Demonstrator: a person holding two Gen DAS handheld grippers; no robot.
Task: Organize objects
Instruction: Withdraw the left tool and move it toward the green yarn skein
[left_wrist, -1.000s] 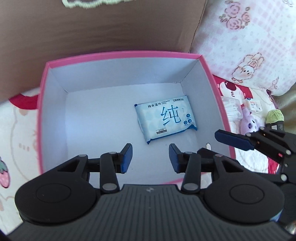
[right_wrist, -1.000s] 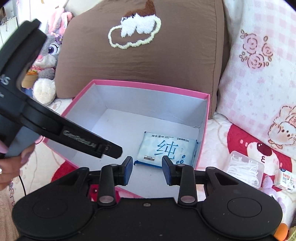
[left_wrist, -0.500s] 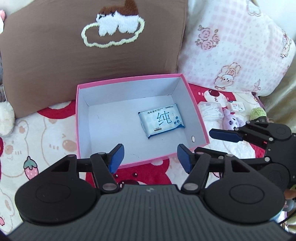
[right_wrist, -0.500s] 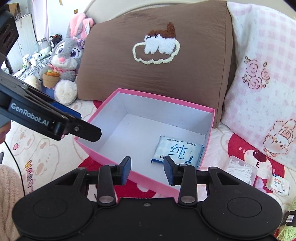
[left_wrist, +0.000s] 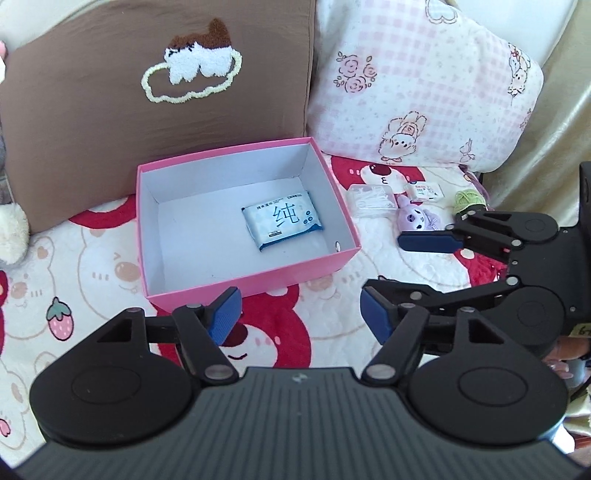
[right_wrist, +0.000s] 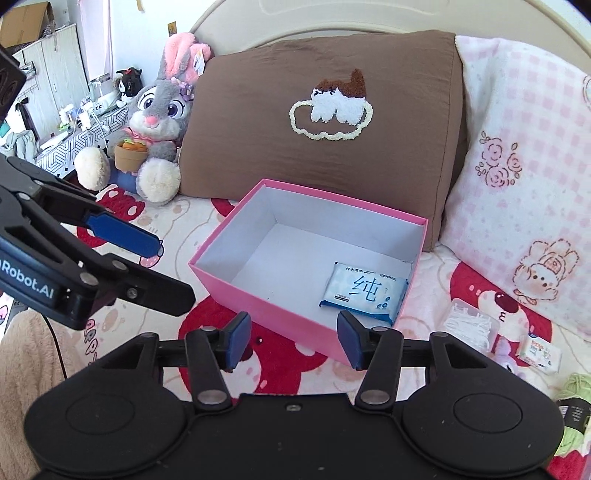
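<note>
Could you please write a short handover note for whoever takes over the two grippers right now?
Left gripper: open, nothing between its jaws, which have just been opening.
Right gripper: open and empty, likewise just been opening.
Done: wet wipes pack lies flat in the pink box.
Left: clear floss pick case, small white packet, purple plush toy and green yarn sit on the blanket right of the box.
</note>
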